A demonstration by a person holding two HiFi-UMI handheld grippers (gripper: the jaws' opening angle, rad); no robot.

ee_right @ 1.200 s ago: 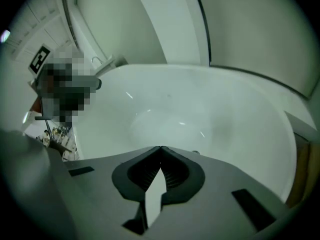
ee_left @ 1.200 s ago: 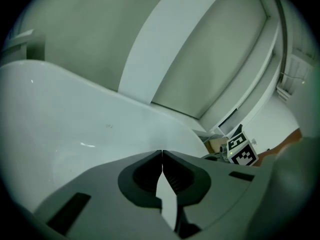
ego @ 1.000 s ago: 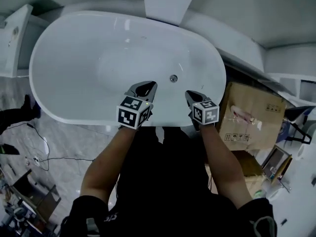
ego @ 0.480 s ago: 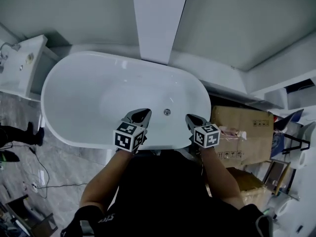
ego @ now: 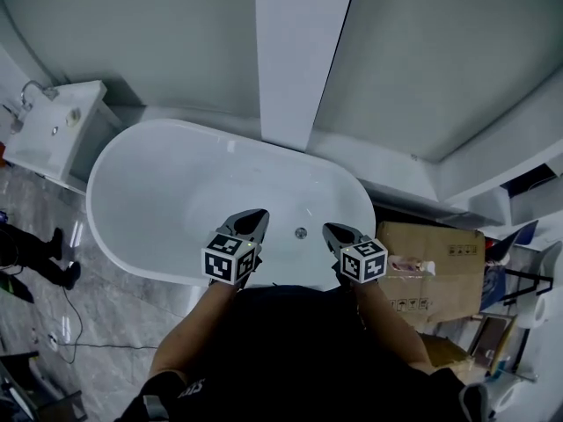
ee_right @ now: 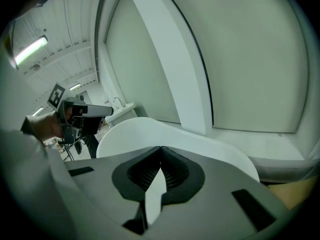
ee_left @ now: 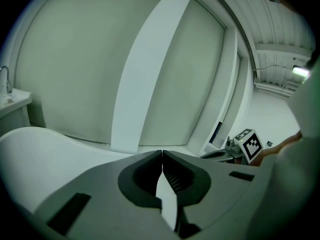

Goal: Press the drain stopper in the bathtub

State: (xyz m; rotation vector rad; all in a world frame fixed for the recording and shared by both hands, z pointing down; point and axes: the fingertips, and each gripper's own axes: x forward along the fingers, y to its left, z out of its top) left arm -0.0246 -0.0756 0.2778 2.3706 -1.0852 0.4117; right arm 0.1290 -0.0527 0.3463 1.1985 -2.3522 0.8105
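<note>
Head view pulled back — left gripper (ego: 258,217), right gripper (ego: 329,229) clenched empty, flanking drain stopper (ego: 301,232) above bathtub (ego: 132,192).

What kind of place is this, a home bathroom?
Likely a fixture showroom or storeroom, not a home bathroom: a freestanding tub stands on open floor, a cardboard box sits close beside it, and a separate sink stands at its other end.

Even cool light, fisheye edges, soft focus
</note>
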